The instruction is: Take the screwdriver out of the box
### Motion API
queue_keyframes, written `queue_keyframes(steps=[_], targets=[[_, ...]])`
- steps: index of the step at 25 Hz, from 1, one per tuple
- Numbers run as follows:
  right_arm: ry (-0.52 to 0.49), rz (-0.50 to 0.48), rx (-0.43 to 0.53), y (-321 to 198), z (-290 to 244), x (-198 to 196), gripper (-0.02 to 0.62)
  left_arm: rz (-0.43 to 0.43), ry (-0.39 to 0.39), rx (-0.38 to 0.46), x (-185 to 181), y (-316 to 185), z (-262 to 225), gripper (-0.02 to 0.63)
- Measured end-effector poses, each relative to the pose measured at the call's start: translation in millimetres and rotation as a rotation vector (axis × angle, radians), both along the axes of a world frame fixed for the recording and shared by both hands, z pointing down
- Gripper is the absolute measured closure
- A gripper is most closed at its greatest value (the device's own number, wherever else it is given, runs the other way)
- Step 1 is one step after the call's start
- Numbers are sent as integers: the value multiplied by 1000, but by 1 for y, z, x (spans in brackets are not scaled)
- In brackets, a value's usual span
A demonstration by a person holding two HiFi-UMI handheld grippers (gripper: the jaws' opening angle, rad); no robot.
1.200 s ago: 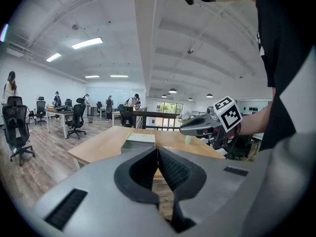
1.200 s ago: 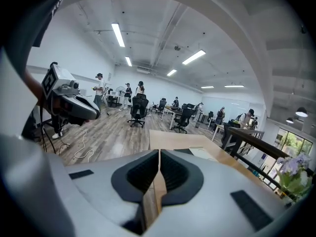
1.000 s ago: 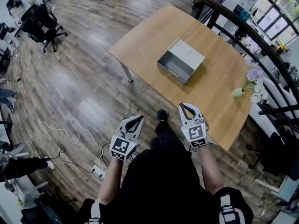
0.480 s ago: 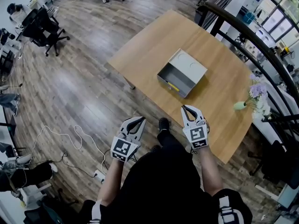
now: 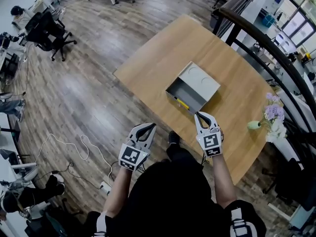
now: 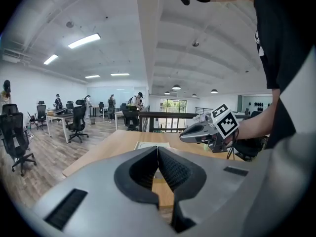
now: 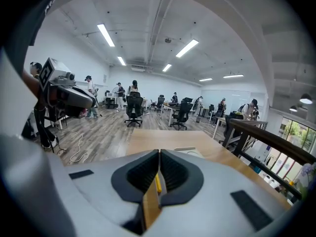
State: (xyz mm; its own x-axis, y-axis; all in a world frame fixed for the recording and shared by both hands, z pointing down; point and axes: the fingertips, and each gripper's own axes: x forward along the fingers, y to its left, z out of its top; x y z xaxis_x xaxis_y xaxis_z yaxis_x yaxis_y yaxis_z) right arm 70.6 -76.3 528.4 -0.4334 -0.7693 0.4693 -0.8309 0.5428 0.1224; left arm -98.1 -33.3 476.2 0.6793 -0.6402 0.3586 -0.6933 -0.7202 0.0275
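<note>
Screwdriver (image 5: 181, 103) (yellow handle) lies in the open box (image 5: 201, 81) on the table (image 5: 163, 48), by its near wall. Left gripper (image 5: 149, 127) and right gripper (image 5: 199, 115) hover nearer, jaws closed, empty.

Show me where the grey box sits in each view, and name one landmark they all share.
Head view: box, right of centre, upper half, on the wooden table.
Left gripper view: box, low centre, a pale flat shape.
Right gripper view: box, low, slightly right of centre.
Shared landmark: the wooden table under it.
</note>
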Motion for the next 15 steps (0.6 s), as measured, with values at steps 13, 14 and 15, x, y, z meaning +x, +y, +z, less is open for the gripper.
queue_keyframes(steps=[13, 14, 15], targets=[[-29, -100, -63, -62, 27, 6, 568, -56, -50, -7, 18, -51, -2, 583], [-28, -107, -67, -66, 30, 6, 568, -60, -51, -7, 20, -53, -1, 583], [-25, -115, -71, -69, 34, 7, 568, -64, -53, -8, 21, -55, 1, 583]])
